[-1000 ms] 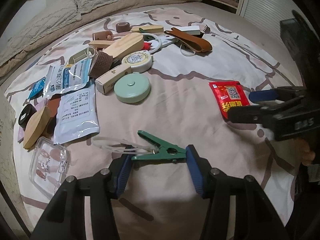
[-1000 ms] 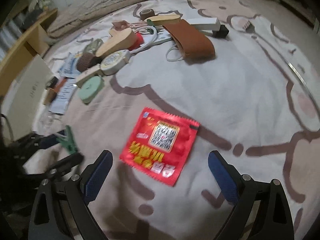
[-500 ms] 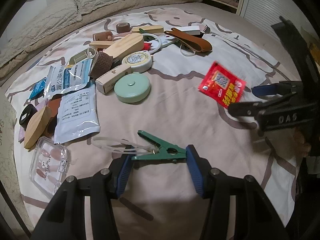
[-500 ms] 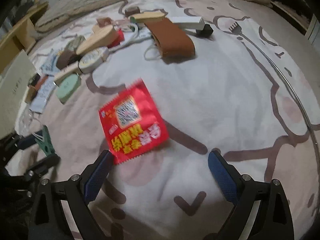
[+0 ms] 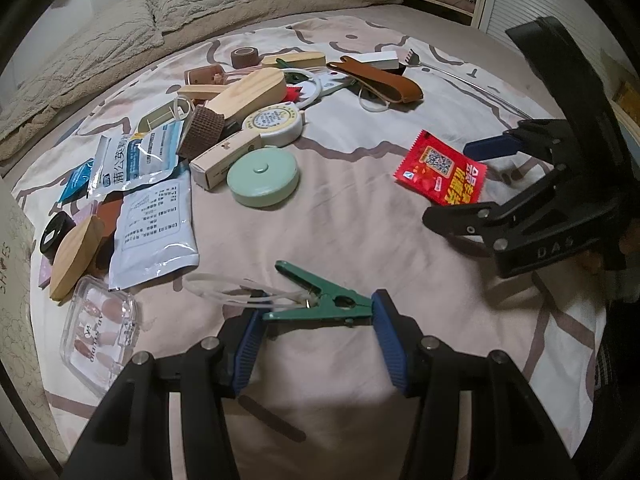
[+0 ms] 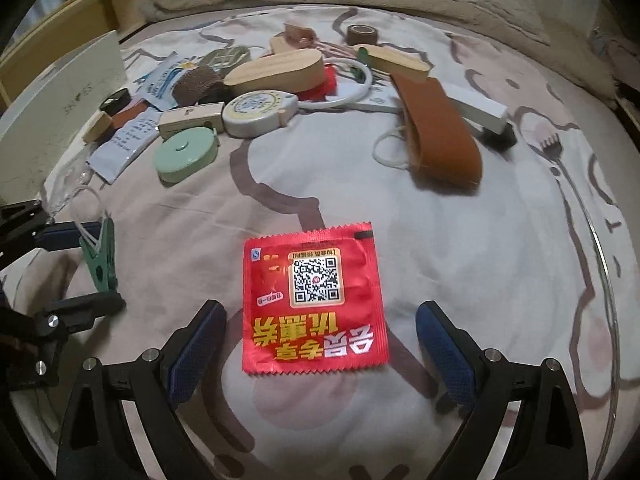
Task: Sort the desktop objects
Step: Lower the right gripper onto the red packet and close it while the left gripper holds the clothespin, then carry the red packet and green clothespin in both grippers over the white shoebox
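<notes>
Lying crosswise between the blue pads of the left gripper, a green clip is seen in the left wrist view, each end touching a pad, a loop of clear cord trailing from it over the bedspread. Whether the clip is clamped or merely framed cannot be told. Farther off, a mint tape measure is noted just beside a long cream box. In the right wrist view, the right gripper is held with its fingers wide apart, and a red packet lies flat on the bedspread between them, untouched. A brown leather strap is seen well beyond.
</notes>
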